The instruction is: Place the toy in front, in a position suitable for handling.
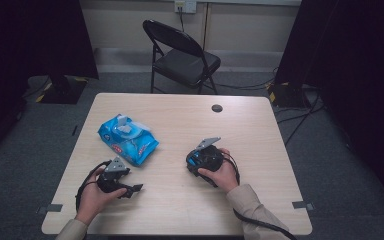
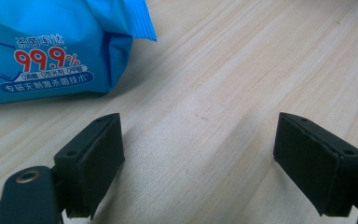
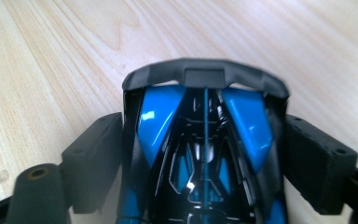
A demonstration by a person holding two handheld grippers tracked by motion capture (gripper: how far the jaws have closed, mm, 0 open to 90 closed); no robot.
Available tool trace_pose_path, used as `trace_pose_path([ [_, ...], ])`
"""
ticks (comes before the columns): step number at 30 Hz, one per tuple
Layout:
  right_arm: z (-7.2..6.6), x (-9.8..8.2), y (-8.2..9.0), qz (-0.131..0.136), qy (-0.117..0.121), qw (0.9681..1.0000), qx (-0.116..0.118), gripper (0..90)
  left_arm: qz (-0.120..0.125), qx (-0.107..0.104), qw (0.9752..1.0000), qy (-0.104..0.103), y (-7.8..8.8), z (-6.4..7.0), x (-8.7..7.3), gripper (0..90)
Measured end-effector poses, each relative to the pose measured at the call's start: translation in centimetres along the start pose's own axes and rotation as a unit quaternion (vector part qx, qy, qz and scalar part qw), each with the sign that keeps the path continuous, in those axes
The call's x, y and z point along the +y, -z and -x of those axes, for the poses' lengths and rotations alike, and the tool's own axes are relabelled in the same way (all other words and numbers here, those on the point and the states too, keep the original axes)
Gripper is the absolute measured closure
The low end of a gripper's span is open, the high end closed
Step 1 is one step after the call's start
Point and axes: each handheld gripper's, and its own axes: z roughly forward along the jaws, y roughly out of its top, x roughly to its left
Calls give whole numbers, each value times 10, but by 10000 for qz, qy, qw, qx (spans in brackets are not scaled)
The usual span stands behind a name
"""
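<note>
Gripping blue-black toy car [image 3: 205,154]: right claw [image 3: 205,158]; left claw [image 2: 200,163] wide open.

High overview; two close tabletop [image 1: 180,200] views

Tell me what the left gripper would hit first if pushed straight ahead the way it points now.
Probably nothing at once: between the open jaws of the left gripper lies bare table. The blue wipes pack sits off to one side and might get clipped.
</note>
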Motion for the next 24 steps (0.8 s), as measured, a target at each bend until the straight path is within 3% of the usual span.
trace_pose_path([
  [4,0,-1,10,100,-13,9998,162,143,2,-26,10000,1,0,1,0,156],
  [7,0,-7,21,214,-8,9997,109,145,7,-39,10000,-7,-1,2,0,157],
  [11,-2,-23,43,407,158,9990,-5,143,13,-65,10000,26,0,2,0,157],
  [16,-1,-55,64,479,16,9988,-41,142,21,-68,10000,44,0,2,0,159],
  [19,-1,-69,66,532,-127,9985,-50,142,0,-55,10000,31,-1,2,1,158],
  [24,-1,-77,56,405,-151,9991,-52,137,-19,-65,10000,18,-1,3,1,159],
])
